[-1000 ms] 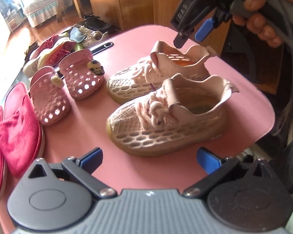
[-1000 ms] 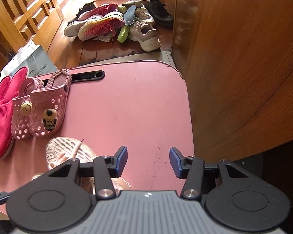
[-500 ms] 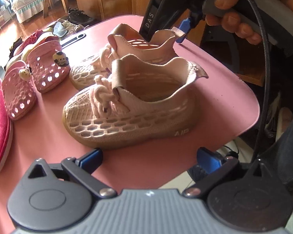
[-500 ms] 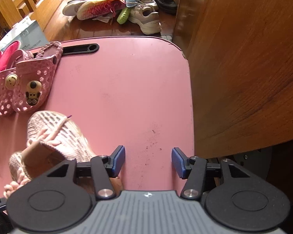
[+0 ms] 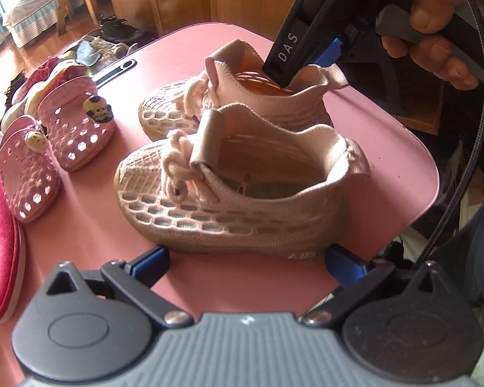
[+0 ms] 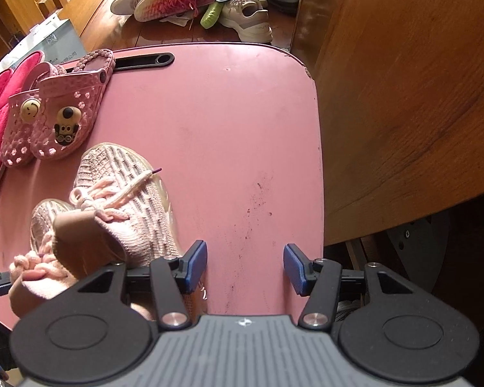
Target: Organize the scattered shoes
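Two pink knit sneakers stand side by side on the pink table [image 5: 387, 148], toes pointing left. The near sneaker [image 5: 235, 200] sits just ahead of my left gripper [image 5: 247, 266], which is open, its blue pads level with the shoe's toe and heel. The far sneaker [image 5: 242, 96] has one black finger of my right gripper [image 5: 303, 67] dipped into its opening at the heel. In the right wrist view my right gripper [image 6: 246, 266] is open with bare table between the pads, and that sneaker [image 6: 126, 193] lies under its left finger.
A pair of pink perforated clogs [image 5: 77, 129] and red slippers [image 5: 0, 242] lie at the table's left. More shoes are piled on the wooden floor [image 6: 193, 0] beyond the table. A wooden cabinet [image 6: 403, 96] stands to the right. A person's hand [image 5: 435, 16] holds the right gripper.
My left gripper has moved in close to the near sneaker. My right gripper has come down from above the table to the far sneaker, one finger now inside its opening.
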A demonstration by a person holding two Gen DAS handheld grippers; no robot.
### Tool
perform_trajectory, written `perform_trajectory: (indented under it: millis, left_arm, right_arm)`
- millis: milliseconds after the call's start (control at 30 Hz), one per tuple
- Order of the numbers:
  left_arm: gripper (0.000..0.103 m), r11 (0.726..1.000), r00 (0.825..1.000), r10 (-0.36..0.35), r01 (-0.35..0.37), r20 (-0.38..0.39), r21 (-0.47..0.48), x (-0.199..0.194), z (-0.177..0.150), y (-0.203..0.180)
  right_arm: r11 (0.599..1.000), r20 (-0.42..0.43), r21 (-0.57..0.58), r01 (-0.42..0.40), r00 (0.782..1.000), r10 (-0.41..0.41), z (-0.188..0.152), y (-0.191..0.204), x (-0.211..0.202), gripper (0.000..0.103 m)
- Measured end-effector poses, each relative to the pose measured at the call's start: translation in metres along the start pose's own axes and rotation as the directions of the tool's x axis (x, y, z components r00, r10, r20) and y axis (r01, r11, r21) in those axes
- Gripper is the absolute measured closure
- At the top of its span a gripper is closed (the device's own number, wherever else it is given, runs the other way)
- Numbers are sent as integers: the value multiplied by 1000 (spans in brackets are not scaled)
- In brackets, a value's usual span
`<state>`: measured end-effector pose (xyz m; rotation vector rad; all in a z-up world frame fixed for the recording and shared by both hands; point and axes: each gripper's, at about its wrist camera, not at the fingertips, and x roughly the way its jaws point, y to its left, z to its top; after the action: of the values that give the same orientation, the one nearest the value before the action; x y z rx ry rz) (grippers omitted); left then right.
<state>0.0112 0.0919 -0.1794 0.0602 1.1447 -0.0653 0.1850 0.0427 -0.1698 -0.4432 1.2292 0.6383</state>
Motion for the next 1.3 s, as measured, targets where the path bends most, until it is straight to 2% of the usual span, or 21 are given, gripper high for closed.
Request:
perform_trajectory:
  millis: [200,300,400,467,500,633,767,1000,1233,1300]
  left_arm:
    - [0,1000,1000,-8,8,-5,22,1,0,1]
    - [0,999,1000,17,-17,-3,32,0,1,-3]
    - [0,995,997,66,-68,35,73,-14,0,-16]
    - [0,995,994,73,-78,80,66,-27,1,-21]
    - [0,996,993,73,-78,90,52,-31,1,-21]
    - [0,996,991,85,-82,102,-30,-39,1,-16]
    - [0,993,994,85,-79,62,-91,-37,-3,0]
    - [0,991,994,96,-91,44,-102,-38,-9,4]
    - [0,992,995,95,-93,26,-87,-32,-8,-1]
    - [0,992,995,94,-92,21,-85,-31,-8,-2]
  right_arm:
    - [999,13,38,6,1000,-6,-9,-3,-4,51]
    - [998,55,65,5,998,-9,-7,-10,-11,51]
    - [996,141,69,60,988,-69,-5,-15,-33,48]
    - [994,232,5,105,967,-103,-9,-12,-58,41]
    - [995,256,-20,93,963,-85,-13,-10,-66,36]
    - [992,302,-127,2,953,37,-32,1,-89,36]
    - [951,325,-305,-48,933,151,-58,27,-95,36]
    - [913,337,-403,-65,917,214,-65,40,-88,36]
    - [849,304,-512,-126,899,317,-71,46,-88,36]
    - [830,283,-546,-109,909,306,-71,49,-80,36]
